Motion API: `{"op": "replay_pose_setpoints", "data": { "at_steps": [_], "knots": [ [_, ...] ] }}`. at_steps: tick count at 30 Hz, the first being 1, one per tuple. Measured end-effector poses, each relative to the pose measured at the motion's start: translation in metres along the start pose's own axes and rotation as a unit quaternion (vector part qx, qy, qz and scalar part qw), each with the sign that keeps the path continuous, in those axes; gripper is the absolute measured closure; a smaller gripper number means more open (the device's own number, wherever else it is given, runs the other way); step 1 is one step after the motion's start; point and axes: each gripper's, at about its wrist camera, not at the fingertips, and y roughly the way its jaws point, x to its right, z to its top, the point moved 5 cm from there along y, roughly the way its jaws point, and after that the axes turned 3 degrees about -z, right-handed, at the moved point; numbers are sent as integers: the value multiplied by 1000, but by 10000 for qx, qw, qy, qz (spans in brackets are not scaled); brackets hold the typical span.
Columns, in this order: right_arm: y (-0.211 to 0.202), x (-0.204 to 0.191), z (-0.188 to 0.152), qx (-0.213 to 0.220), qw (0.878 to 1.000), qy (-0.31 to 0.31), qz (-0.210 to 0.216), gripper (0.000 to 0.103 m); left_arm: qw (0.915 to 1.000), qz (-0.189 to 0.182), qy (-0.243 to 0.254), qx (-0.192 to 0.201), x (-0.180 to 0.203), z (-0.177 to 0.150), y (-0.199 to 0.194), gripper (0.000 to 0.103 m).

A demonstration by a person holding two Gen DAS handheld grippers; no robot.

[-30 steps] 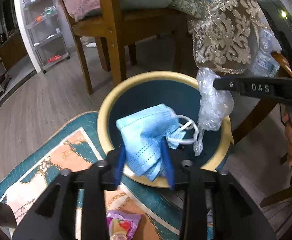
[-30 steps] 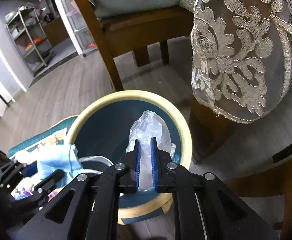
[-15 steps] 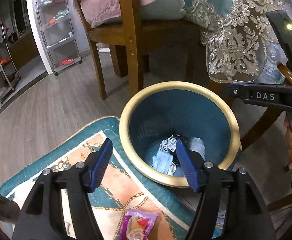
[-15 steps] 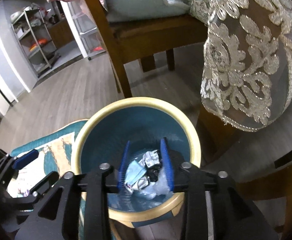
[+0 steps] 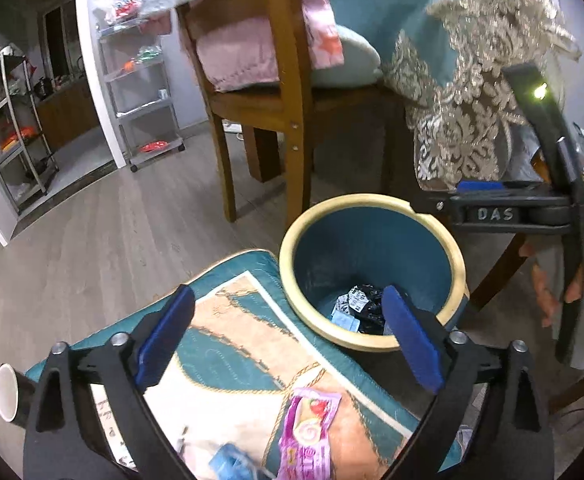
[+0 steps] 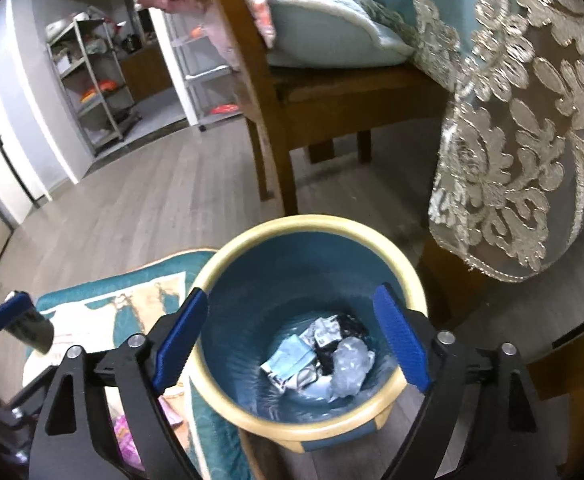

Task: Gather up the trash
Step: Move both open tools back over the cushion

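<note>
While both tools gaped wide and held nothing, the right gripper [image 6: 292, 346] hung above the bin [image 6: 408, 276]. A blue mask [image 6: 289, 358] and clear plastic [image 6: 350, 366] lay inside it. The left gripper [image 5: 287, 344] hung over the rug [image 5: 227, 360].

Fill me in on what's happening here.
A person with a claw in each hand is collecting trash. Both the left claw and the right claw are open and empty above the bin, which holds a blue face mask and crumpled plastic. A pink wrapper lies on the rug.
</note>
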Motion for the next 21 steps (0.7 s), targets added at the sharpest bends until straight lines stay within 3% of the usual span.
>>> {"op": "replay_pose_setpoints", "data": {
  "at_steps": [9,21],
  "knots": [
    [-7,-43,-3,41,9989,-376,275,11,9994,332,-117,50,-42,-17,-41,6],
    [-11,-113,-16,-22,9888,-1301,725,10,9930,946,-712,22,-124,-47,-81,6]
  ]
}}
